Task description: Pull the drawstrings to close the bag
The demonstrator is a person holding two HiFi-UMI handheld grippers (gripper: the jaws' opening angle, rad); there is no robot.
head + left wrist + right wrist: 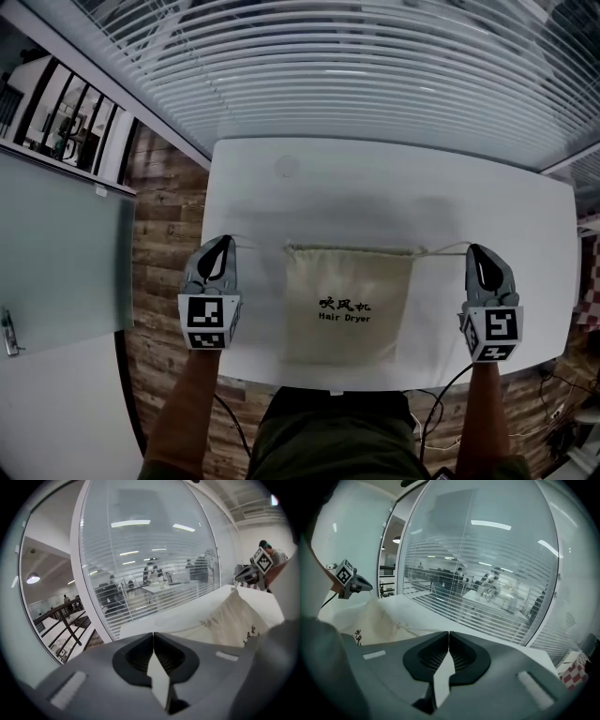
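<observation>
A cream drawstring bag (347, 305) printed "Hair Dryer" lies flat on the white table (394, 187), its gathered mouth facing away from me. A thin drawstring (262, 246) runs left from the mouth to my left gripper (226, 242), whose jaws are pressed together on the cord. The other drawstring (442, 249) runs right to my right gripper (477, 249), also shut on its cord. In the left gripper view the gripper (153, 633) is shut, with the bag (234, 616) off to the right. The right gripper (448, 632) is shut too, bag (370, 620) at left.
A glass wall with horizontal blinds (375, 66) stands just past the table's far edge. Wooden floor (169, 244) and a grey panel (56, 253) lie to the left. Cables (441, 394) hang below the near edge, by my legs.
</observation>
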